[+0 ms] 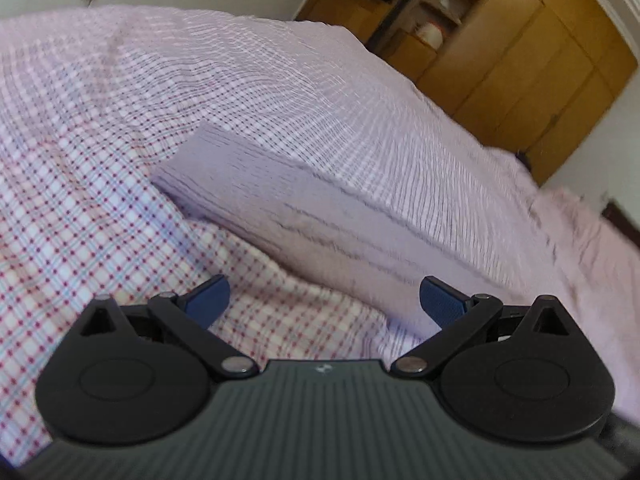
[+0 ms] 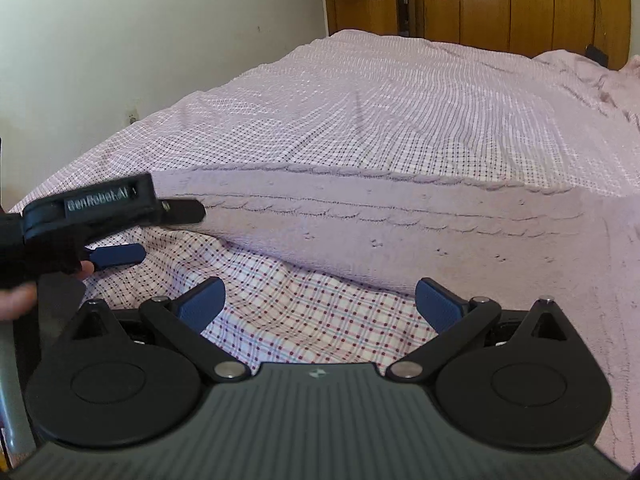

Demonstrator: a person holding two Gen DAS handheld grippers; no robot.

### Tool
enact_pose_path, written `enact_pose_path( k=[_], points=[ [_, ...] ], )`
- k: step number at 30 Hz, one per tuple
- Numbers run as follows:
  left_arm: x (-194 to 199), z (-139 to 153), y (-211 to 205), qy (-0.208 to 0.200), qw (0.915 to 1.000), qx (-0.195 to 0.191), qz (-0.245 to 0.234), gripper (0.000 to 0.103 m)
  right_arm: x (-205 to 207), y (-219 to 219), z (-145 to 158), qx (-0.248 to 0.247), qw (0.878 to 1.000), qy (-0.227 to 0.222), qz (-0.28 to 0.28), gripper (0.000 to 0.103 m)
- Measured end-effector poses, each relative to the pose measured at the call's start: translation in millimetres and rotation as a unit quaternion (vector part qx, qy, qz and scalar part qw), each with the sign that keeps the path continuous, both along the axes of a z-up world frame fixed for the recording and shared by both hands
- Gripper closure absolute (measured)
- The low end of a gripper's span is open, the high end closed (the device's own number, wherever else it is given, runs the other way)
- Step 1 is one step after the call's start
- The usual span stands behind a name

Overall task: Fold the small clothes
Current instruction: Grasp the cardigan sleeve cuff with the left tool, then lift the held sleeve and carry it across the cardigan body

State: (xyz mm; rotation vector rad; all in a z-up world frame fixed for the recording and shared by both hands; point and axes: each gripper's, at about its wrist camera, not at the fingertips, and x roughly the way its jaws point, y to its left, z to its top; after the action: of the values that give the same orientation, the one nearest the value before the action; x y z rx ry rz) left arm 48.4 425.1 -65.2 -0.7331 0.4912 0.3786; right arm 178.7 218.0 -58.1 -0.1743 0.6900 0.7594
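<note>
Left gripper (image 1: pixel 324 300) wide open, empty, above checked cloth (image 1: pixel 80 208). Right gripper (image 2: pixel 320 300) likewise spread, gripping nothing. Lilac knit (image 2: pixel 400 232) just ahead on bed (image 2: pixel 380 100).

Black right gripper (image 2: pixel 320 304), blue ribbed fingertips (image 2: pixel 202 304).

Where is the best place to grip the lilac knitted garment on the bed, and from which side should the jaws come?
Probably the near folded edge of the lilac knitted garment, approached from the near side, low over the checked sheet. That edge lies raised and rounded facing both open grippers, the right gripper and left gripper, so jaws could close over it.
</note>
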Motion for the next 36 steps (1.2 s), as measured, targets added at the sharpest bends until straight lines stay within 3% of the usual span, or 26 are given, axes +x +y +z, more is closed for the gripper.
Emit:
enact_pose_path(
  k=[7, 15, 18, 20, 21, 22, 23, 26, 31, 36],
  points=[
    [2, -14, 35, -0.079, 0.9942, -0.071, 0.018, 0.000, 10, 3, 1, 0.023, 0.999, 0.025, -0.006, 0.000],
    [6, -10, 51, -0.115, 0.9906, -0.048, 0.057, 0.004, 15, 5, 18, 0.033, 0.999, 0.013, 0.002, 0.000],
    [2, -3, 52, -0.123, 0.9852, -0.052, 0.108, 0.020, 16, 4, 18, 0.030, 0.999, 0.011, 0.005, 0.000],
    [-4, -2, 52, -0.130, 0.9806, -0.054, 0.136, 0.052, 19, 1, 18, 0.032, 0.999, 0.017, -0.001, 0.000],
    [-6, 0, 53, -0.126, 0.9795, -0.054, 0.148, 0.062, 20, 1, 16, 0.034, 0.999, 0.020, -0.002, 0.000],
    [-9, 1, 55, -0.121, 0.9785, -0.055, 0.158, 0.082, 21, -1, 16, 0.035, 0.999, 0.023, -0.004, 0.000],
    [-13, 3, 55, -0.119, 0.9773, -0.055, 0.166, 0.090, 22, -2, 15, 0.035, 0.999, 0.024, -0.005, 0.000],
    [-22, 10, 56, -0.139, 0.9724, -0.059, 0.178, 0.091, 23, -4, 15, 0.037, 0.999, 0.025, -0.008, 0.000],
    [-25, 36, 53, -0.127, 0.9776, -0.034, 0.164, 0.092, 21, -2, 18, 0.040, 0.999, 0.021, -0.009, 0.000],
    [-14, 31, 44, -0.132, 0.9804, -0.026, 0.144, 0.092, 18, -5, 25, 0.058, 0.998, 0.020, -0.024, 0.000]
  ],
)
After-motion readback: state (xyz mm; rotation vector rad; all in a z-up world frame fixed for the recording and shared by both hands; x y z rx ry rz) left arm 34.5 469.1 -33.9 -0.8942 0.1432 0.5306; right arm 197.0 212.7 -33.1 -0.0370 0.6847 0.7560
